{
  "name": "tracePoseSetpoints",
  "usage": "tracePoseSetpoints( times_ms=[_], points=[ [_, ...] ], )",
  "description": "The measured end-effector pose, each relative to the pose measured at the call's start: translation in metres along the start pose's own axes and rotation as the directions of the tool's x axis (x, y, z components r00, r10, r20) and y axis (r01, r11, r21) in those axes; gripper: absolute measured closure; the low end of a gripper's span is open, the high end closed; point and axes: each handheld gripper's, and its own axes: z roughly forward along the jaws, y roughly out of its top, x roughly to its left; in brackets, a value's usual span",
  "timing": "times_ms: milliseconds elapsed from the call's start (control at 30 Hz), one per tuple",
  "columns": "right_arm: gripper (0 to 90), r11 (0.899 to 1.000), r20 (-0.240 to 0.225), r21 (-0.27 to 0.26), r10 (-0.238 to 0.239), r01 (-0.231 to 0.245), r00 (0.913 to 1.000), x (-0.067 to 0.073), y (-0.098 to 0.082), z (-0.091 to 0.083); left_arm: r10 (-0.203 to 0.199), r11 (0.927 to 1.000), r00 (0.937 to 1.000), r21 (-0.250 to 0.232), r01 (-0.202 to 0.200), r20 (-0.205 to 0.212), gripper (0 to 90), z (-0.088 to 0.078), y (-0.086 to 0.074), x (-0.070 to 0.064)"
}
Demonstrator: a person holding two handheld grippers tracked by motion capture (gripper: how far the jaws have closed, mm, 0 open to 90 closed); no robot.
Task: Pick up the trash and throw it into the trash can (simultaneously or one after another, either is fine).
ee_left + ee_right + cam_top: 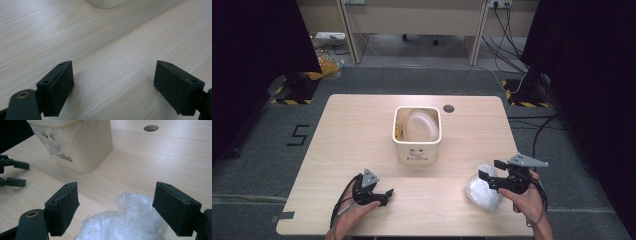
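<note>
right tongs spread over crinkled clear plastic bag.

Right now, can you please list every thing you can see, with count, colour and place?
plastic bag: one, clear and crumpled, near right part of the table, under the right hand-held gripper.
bin: one, cream, table centre, lined with clear plastic.
table: one, light wood, with a round hole near its far edge.
cables: several, black, on the floor at far right.
left hand-held gripper: one, black, near left of table, jaws open over bare wood.
right hand-held gripper: one, black, jaws open above the bag.
</note>
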Motion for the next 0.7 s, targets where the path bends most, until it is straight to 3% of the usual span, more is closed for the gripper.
tracePoseSetpoints(
  times_ms=[300, 433, 700],
  points=[
    [16.8, 0.999, 0.034, 0.000, 0.032, -0.032, 0.9989, -0.006, -0.020, -0.017, 0.001, 1.0000, 1.0000, 0.003, -0.001, -0.001, 15.4, 0.000, 0.000, 0.000],
    [16.8, 0.999, 0.060, 0.017, 0.038, -0.040, 0.9975, -0.009, -0.028, -0.017, -0.002, 1.0000, 1.0000, 0.000, 0.002, -0.001, 15.1, 0.000, 0.000, 0.000],
    [16.2, 0.998, 0.066, 0.038, 0.038, -0.040, 0.9971, -0.010, -0.036, -0.013, -0.004, 1.0000, 1.0000, 0.001, 0.004, -0.004, 14.8, 0.000, 0.000, 0.000]
  ],
)
